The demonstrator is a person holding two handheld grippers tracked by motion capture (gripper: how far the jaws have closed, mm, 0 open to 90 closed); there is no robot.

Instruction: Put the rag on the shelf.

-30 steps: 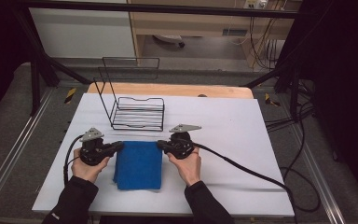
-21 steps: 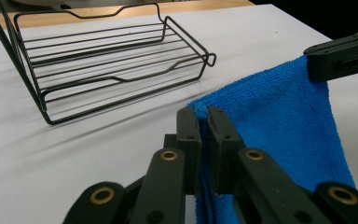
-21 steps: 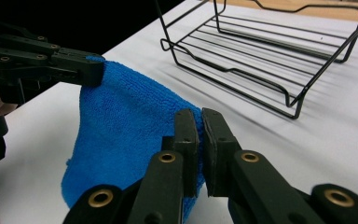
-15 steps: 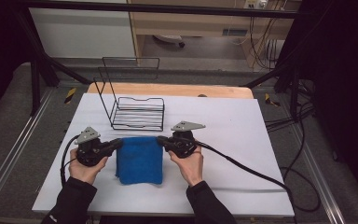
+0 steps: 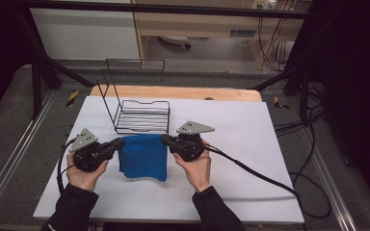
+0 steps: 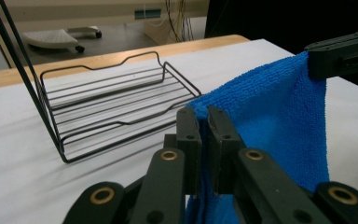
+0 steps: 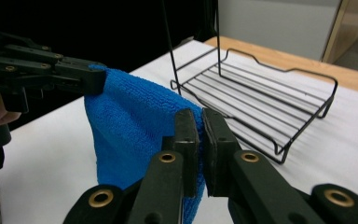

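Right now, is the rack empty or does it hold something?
Empty: the rack shows bare wires in all views; the cloth hangs before it, held by both tongs.

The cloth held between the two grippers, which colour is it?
The cloth is plain bright blue, seen best in the left gripper view.

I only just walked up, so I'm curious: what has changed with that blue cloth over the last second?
Both grippers, left and right, each shut on a far corner of the cloth, have lifted that edge and carried it towards the wire rack; the cloth now hangs between them instead of lying flat. The rack and table stayed put.
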